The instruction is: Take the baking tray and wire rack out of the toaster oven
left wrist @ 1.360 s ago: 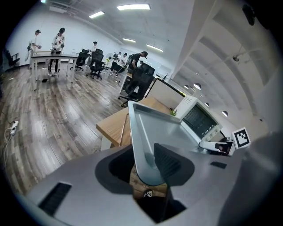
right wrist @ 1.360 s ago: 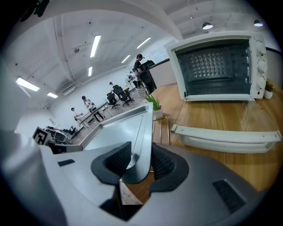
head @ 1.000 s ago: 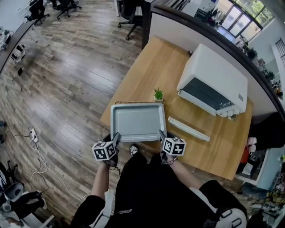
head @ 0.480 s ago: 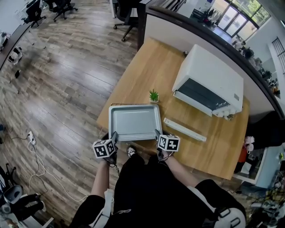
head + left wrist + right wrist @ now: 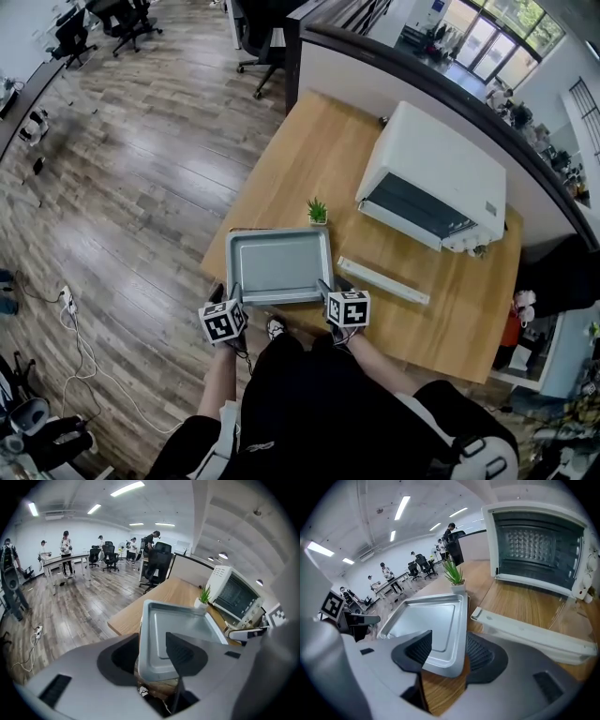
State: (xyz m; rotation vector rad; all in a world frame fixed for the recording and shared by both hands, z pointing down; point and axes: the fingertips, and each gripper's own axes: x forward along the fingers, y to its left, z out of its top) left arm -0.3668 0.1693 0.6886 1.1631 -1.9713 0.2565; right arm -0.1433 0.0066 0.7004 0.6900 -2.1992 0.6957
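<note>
The grey baking tray (image 5: 279,265) lies flat at the near edge of the wooden table (image 5: 309,150), its near rim overhanging a little. A thin dark wire edge shows just beyond its far left corner. My left gripper (image 5: 236,292) straddles the near left corner of the tray (image 5: 183,625); its jaws are opening, with the rim loose between them. My right gripper (image 5: 325,289) is at the near right corner of the tray (image 5: 426,620), jaws also opening, pads off the rim. The white toaster oven (image 5: 436,178) stands behind, door down.
The oven's lowered door ends in a white handle bar (image 5: 382,279) just right of the tray. A small potted plant (image 5: 318,210) stands at the tray's far right corner. Beyond the table are wood floor, office chairs and a partition wall; people stand far off.
The tray has come a little lower and sits at the table edge. Both grippers stay at its near corners, and the right one has drawn slightly closer to the left.
</note>
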